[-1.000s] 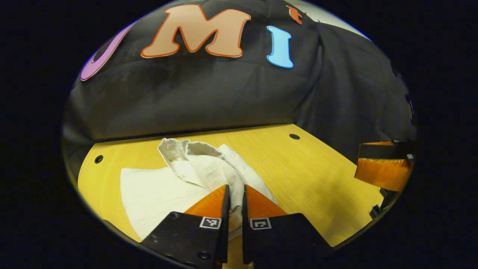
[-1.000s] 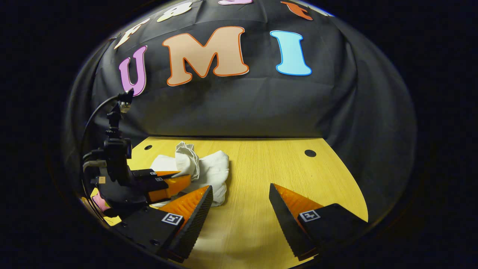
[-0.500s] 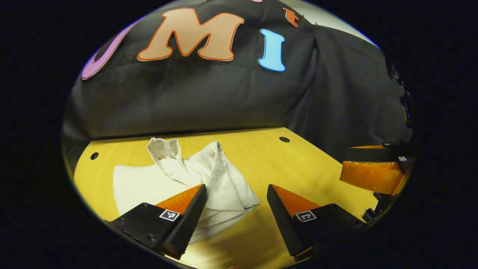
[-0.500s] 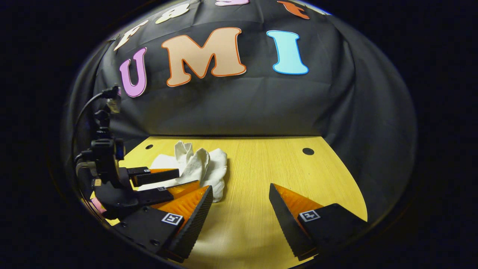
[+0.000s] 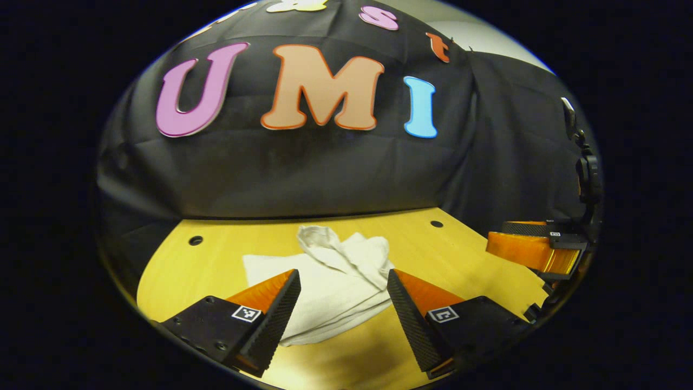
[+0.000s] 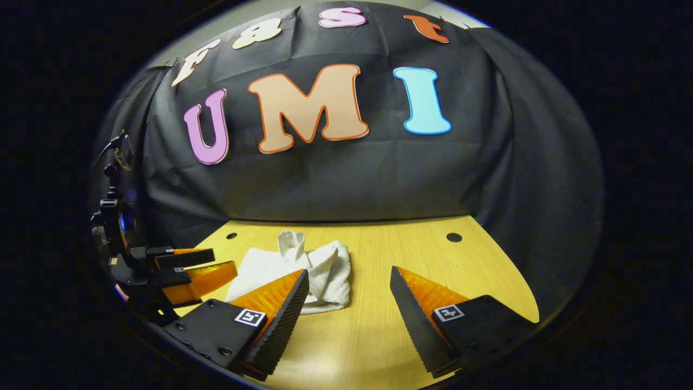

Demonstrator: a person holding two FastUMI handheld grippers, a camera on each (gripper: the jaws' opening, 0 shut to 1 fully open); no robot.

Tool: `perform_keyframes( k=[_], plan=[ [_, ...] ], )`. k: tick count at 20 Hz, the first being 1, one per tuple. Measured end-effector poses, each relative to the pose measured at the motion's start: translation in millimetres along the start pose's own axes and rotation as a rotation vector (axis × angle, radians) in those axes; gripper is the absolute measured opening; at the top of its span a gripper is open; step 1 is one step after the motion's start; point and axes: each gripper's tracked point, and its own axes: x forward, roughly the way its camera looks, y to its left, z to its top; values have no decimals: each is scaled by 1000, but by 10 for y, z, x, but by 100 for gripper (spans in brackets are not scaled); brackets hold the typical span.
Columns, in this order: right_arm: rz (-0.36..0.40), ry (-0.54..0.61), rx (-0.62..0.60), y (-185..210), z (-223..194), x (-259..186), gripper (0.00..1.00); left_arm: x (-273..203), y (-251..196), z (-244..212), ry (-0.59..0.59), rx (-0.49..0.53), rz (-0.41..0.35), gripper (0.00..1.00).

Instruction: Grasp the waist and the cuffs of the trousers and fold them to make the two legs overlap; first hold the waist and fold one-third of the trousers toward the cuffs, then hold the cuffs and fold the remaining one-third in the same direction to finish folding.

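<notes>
Now | white trousers [image 5: 330,287] | folded flat | crumpled bunch on top

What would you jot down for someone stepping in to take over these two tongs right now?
Left tongs: open, holding nothing, above the table just short of the trousers.
Right tongs: open, holding nothing, with the trousers ahead on their left.
Trousers: a white bundle on the wooden table, flat below, with a crumpled bunch sticking up on top.
Done: folds seem made, cloth lies free.
Left: probably flatten the bunched top; the fold looks untidy.
</notes>
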Motion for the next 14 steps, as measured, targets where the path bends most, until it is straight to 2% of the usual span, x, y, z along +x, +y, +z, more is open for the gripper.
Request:
perform_keyframes(
  k=[2, 3, 4, 6, 9, 14],
  plan=[
    [1, -27, 11, 92, 40, -101, 97, -243, 356, 70, -22, -10, 68, 95],
    [2, -38, 16, 142, 55, -148, 93, -357, 516, 79, -27, -17, 98, 95],
    [2, -43, 22, 174, 52, -188, 97, -479, 666, 98, -33, -25, 127, 95],
    [-6, -43, 29, 235, 5, -273, 97, -639, 874, 87, -37, -40, 164, 97],
    [-22, -35, 47, 283, -67, -382, 97, -872, 915, 20, -31, -78, 162, 95],
    [-63, -22, 58, 277, -162, -450, 97, -920, 964, -140, 10, -115, 138, 96]
  ],
)
